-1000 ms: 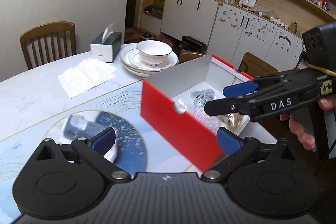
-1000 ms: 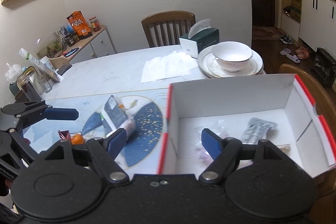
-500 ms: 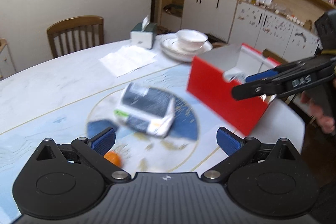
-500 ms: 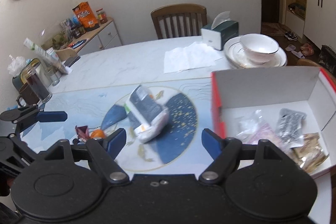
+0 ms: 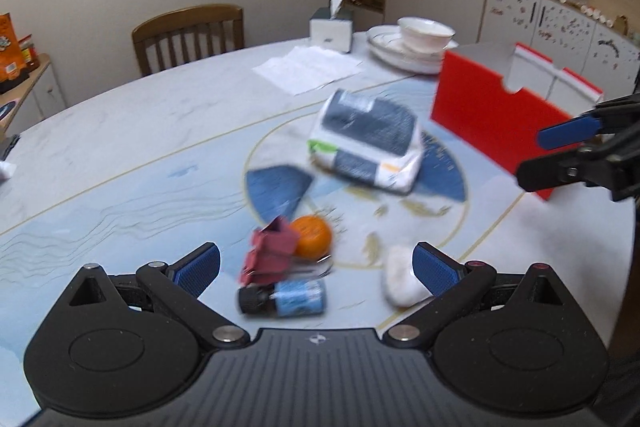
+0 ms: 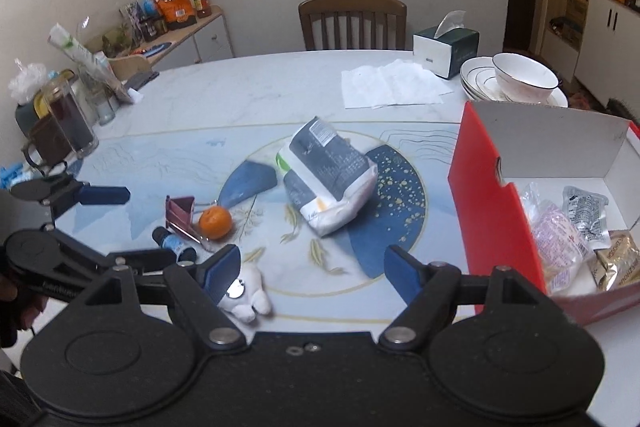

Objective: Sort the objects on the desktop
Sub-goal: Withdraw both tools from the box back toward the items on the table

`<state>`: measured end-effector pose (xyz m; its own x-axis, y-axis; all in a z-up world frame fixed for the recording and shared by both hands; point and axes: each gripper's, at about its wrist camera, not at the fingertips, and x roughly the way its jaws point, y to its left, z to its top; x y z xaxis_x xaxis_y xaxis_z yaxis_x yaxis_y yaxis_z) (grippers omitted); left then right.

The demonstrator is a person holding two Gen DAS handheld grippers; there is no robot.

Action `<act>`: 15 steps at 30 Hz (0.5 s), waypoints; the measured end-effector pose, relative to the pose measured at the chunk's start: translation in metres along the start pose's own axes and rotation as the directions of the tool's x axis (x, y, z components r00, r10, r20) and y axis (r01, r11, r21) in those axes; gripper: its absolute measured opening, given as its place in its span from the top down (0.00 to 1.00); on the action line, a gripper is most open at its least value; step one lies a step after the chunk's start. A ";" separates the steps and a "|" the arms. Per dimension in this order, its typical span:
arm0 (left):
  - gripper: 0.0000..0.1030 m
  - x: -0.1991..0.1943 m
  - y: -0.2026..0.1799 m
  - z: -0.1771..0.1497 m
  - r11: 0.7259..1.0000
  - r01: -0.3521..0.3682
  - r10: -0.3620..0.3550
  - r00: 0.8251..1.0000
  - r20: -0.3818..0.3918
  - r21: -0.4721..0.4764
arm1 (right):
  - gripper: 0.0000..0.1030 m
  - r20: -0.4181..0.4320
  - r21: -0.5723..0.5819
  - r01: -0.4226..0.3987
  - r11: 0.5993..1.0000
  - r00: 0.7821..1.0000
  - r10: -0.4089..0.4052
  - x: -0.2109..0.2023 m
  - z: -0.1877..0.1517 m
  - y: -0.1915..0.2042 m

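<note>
From the left wrist view, the left claw [image 5: 316, 265] hangs wide open over the bench [image 5: 120, 147] with nothing between its blue pads. Just ahead of it lie a small dark bottle with a blue label [image 5: 286, 299] on its side, a maroon folded piece [image 5: 270, 253] and an orange [image 5: 312, 237] touching it, all bunched together. A white soft toy [image 5: 400, 283] lies close by the claw's right-hand pad. Farther off, a grey-and-white packet [image 5: 366, 143] rests on the bench's blue round pattern, and the red box [image 5: 492, 123] stands to its right. The right claw [image 5: 554, 155] enters from the right edge, its jaws apart and empty. This view is blurred.

From the right wrist view, the right claw [image 6: 312, 263] is spread wide and grips nothing. The packet [image 6: 328, 175] lies ahead between its fingers; the toy [image 6: 246, 293] sits partly behind its left pad. The box [image 6: 488, 199] stands open at the right, holding several snack packets [image 6: 560, 239]. The orange [image 6: 215, 223], maroon piece [image 6: 180, 209] and bottle [image 6: 174, 243] cluster to the left, beside the open left claw [image 6: 120, 227]. Tissue box [image 6: 446, 47], paper sheets [image 6: 392, 83] and a bowl on plates [image 6: 520, 75] stand at the far side.
</note>
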<state>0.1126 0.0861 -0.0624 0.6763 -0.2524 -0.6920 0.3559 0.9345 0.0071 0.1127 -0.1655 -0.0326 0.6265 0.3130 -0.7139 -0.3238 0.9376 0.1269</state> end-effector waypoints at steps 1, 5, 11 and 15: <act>0.00 0.002 0.003 -0.002 1.000 0.001 -0.001 1.000 -0.004 0.000 | 0.24 -0.003 -0.002 0.005 1.000 1.000 -0.005 0.002 -0.002 0.004; 0.00 0.010 0.009 -0.012 1.000 0.002 -0.002 1.000 -0.025 -0.002 | 0.24 -0.029 -0.027 -0.008 1.000 1.000 0.008 0.014 -0.008 0.018; 0.00 0.022 0.015 -0.018 1.000 -0.004 0.003 0.999 -0.043 -0.023 | 0.24 -0.063 -0.045 -0.029 0.999 0.998 0.026 0.036 -0.017 0.033; 0.00 0.028 0.014 -0.020 1.000 -0.009 0.009 0.999 -0.042 -0.008 | 0.24 -0.081 -0.081 -0.024 0.996 0.997 0.018 0.051 -0.023 0.042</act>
<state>0.1236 0.0975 -0.0958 0.6518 -0.2332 -0.7217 0.3442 0.9389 0.0075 0.1142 -0.1137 -0.0794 0.5609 0.3160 -0.7652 -0.3953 0.9144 0.0878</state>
